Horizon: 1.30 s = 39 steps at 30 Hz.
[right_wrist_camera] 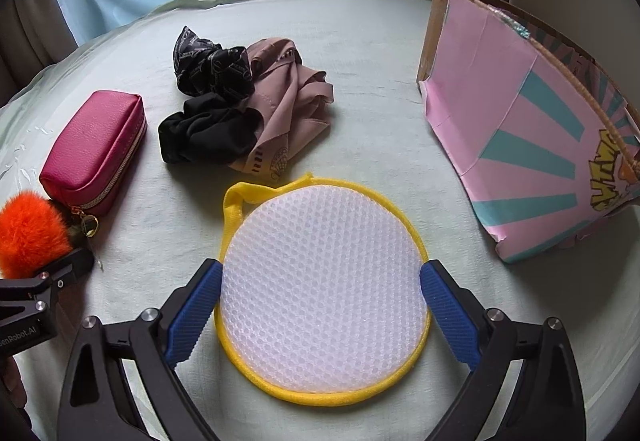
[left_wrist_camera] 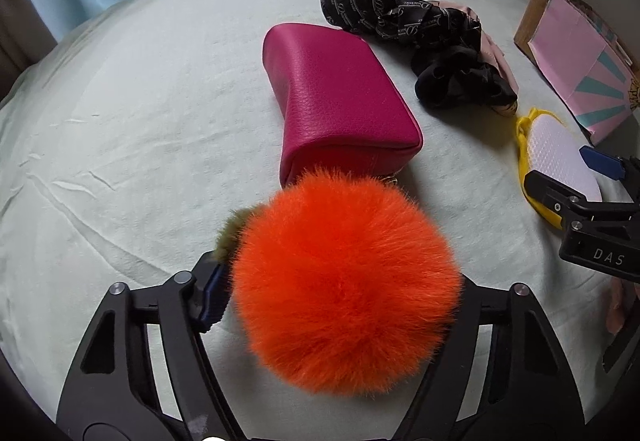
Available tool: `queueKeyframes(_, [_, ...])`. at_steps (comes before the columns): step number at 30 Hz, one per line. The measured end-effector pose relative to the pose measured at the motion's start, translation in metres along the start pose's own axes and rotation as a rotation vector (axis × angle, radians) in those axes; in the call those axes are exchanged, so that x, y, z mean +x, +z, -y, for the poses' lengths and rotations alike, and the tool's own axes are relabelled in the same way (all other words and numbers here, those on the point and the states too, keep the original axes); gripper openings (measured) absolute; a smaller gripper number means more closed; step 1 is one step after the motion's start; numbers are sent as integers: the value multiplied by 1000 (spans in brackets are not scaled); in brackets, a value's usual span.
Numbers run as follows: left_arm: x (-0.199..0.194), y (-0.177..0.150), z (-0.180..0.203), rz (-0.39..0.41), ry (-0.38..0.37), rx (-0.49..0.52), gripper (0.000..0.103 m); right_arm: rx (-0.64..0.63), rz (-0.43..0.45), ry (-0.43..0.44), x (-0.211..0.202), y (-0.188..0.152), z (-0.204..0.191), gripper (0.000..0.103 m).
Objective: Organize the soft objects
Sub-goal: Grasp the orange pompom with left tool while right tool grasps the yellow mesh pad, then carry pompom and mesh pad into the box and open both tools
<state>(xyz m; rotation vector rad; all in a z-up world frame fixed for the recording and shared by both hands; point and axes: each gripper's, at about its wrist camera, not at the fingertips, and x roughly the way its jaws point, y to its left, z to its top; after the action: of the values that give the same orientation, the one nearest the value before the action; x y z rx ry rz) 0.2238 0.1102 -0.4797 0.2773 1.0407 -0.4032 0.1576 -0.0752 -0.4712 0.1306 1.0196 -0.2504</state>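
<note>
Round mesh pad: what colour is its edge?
Yellow trim around the round mesh pad, white mesh centre; clearest in the right wrist view.

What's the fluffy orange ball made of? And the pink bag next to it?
The orange pom-pom looks like fur, probably fake: long, fine, fuzzy hairs. The pink pouch looks like leather or imitation leather: pebbled grain, slight sheen, and a metal-looking zipper.

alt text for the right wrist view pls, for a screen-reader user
The right claw straddles a round white mesh pad with yellow trim on a pale green sheet, blue fingers at its edges. Beyond lie a magenta zip pouch, a heap of black and beige fabric, and a pink-and-teal box; the left claw holds an orange pom-pom.
</note>
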Motion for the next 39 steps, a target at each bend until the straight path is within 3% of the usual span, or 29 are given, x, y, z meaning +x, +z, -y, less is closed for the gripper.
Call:
queueKeyframes(6, [-3,1,4,8,0,6,41,9,-2,-7,5,0,-8,95])
queueKeyframes(11, [-5,2,7,7,2,11,33,3,-2,2,2,-1,-11,86])
queueKeyframes(22, [-24,-3,10,1,14,-33,31,-34,-16,47,-8,-1,-21,60])
queueKeyframes(27, [-46,6,9,15,26,-66,31,-28,-46,111,-18,9,-25,40])
queueKeyframes(39, [-135,48,23,95,91,-120,31,-55,36,182,-110,43,-6,40])
